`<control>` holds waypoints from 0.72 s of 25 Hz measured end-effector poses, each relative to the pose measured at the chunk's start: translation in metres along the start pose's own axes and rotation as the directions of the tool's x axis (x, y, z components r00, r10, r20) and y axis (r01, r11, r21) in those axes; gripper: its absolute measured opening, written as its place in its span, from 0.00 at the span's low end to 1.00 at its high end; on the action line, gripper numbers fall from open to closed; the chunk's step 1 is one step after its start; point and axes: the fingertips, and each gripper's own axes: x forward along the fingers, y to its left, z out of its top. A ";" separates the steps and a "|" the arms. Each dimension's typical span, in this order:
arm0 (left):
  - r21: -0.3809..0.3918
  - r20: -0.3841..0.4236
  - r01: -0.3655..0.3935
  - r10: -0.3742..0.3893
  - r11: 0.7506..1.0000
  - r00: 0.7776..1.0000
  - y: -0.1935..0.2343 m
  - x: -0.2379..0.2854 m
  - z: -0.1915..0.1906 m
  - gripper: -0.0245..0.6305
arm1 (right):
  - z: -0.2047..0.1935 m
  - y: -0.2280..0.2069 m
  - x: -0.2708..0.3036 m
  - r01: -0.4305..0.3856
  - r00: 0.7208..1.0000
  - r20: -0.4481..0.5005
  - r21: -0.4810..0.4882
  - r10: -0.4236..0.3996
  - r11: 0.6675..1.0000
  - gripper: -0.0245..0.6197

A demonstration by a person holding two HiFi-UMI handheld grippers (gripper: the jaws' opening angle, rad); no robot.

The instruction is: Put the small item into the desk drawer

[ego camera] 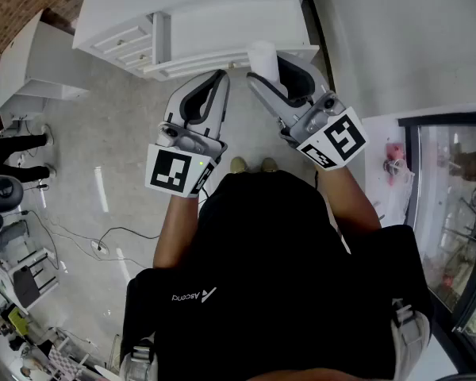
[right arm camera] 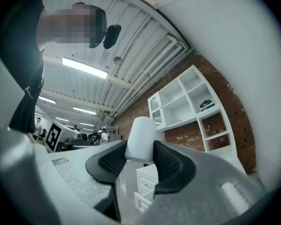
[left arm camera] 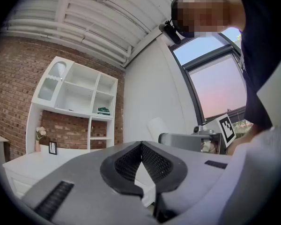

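Note:
The small item is a white cylinder. My right gripper is shut on it and holds it upright in the air in front of the white desk. In the right gripper view the cylinder stands between the two black pads and sticks up past them. My left gripper hangs just left of it with its jaws shut and nothing between them; its tips meet in the left gripper view. The desk's drawer fronts are at the left of the desk, and appear as drawers below the held cylinder.
A white shelf unit stands on the desk against a brick wall. A glass-topped case is at my right. Cables trail over the floor at left, beside chairs and equipment.

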 end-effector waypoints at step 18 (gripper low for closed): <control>0.010 -0.007 -0.027 0.027 1.000 1.000 -0.023 0.021 -0.004 0.04 | 0.008 -0.018 -0.027 -0.028 0.999 0.030 0.036 0.027 0.999 0.31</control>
